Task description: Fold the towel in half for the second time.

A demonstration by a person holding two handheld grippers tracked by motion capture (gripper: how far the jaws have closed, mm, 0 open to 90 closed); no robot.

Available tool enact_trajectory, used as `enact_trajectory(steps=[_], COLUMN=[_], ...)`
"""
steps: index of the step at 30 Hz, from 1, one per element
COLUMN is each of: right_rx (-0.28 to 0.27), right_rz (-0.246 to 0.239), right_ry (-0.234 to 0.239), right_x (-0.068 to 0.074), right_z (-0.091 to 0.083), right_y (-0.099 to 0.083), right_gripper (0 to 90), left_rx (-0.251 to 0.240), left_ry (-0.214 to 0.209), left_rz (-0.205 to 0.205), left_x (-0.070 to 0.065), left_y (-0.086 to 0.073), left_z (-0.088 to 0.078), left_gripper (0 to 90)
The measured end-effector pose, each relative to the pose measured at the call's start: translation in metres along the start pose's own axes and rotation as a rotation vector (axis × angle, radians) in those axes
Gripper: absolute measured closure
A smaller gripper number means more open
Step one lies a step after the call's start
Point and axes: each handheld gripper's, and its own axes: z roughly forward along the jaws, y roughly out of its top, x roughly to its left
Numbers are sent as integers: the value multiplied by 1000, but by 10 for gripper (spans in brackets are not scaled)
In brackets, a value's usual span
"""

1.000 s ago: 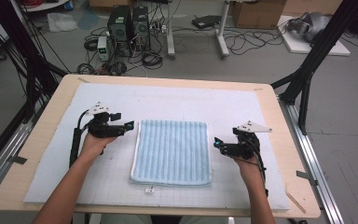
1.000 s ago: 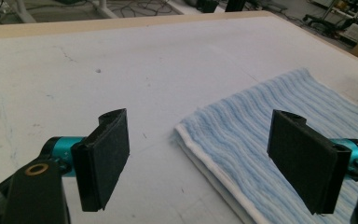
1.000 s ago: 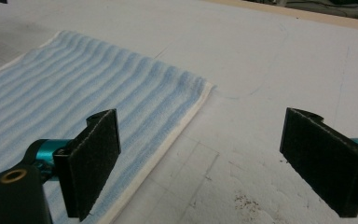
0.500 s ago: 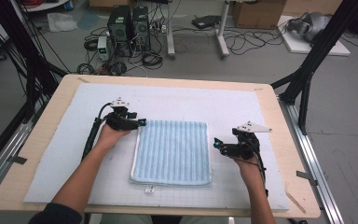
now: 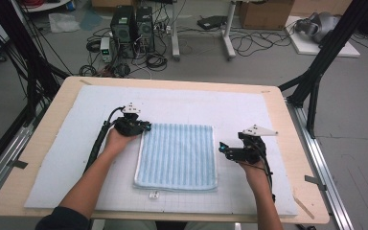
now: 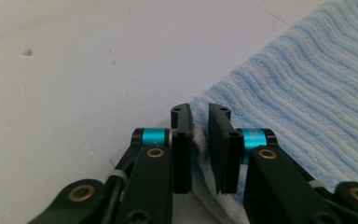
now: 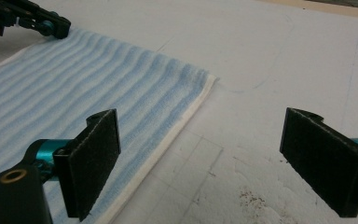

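Here, ribbed blue terry towel (image 5: 177, 155), white-edged, rectangular.

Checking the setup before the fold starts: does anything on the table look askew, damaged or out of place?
Nothing stands out. The blue striped towel lies flat and square on the white mat. The left gripper has just been closing on the towel's far left corner; the right gripper waits open beside its right edge.

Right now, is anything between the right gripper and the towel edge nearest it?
Nothing visible. The right gripper has its jaws wide open, with only bare white mat between it and the towel edge. The left gripper has just closed on the far corner.
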Motion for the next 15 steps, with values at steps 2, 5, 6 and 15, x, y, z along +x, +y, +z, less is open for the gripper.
enact_trajectory(steps=[2,5,6,15], right_rx=[4,20,21,102], right_rz=[-4,0,1,12], right_ry=[-22,-36,-32,1], right_x=[1,2,1,-8], right_z=[3,9,11,53], right_y=[0,0,1,17], right_gripper=[113,113,113,115], left_rx=[-6,-6,-2,-8], left_ry=[-4,-6,-8,-15], left_rz=[-19,-19,-15,-28], left_x=[1,1,1,2], left_y=[-1,-1,-1,-2], left_z=[1,1,0,0], left_gripper=[840,853,857,860])
